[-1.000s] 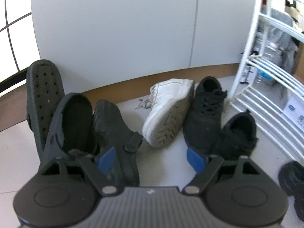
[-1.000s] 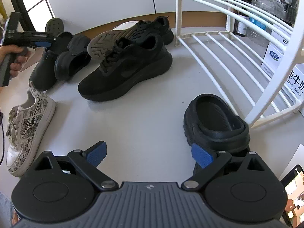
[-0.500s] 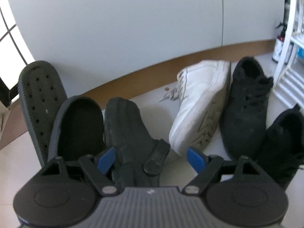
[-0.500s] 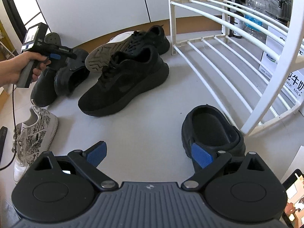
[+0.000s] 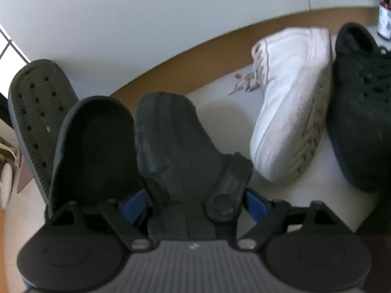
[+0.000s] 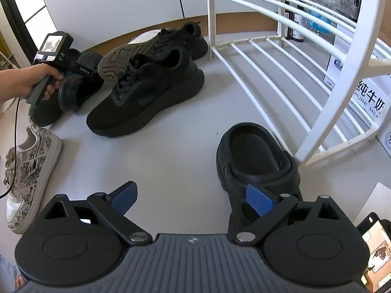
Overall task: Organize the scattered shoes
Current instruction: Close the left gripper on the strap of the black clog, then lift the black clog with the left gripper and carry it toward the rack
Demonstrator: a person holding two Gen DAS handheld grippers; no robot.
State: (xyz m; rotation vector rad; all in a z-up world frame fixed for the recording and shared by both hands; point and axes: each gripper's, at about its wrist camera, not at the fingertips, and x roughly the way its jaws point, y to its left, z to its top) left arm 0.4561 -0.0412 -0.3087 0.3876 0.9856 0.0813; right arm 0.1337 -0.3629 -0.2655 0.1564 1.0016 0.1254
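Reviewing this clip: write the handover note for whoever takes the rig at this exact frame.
Left claw: open, straddling the heel of a black clog by the wall; not closed on it.
Right claw: open, empty, hovering over the floor with the second black clog beside its right finger.
Other shoes on the floor: white sneaker on its side, black sneakers, patterned sneaker.
White rack: no shoes on the bars in view.
Done: nothing shelved.
Left: grip the clog, pair the clogs, shelve all the shoes.
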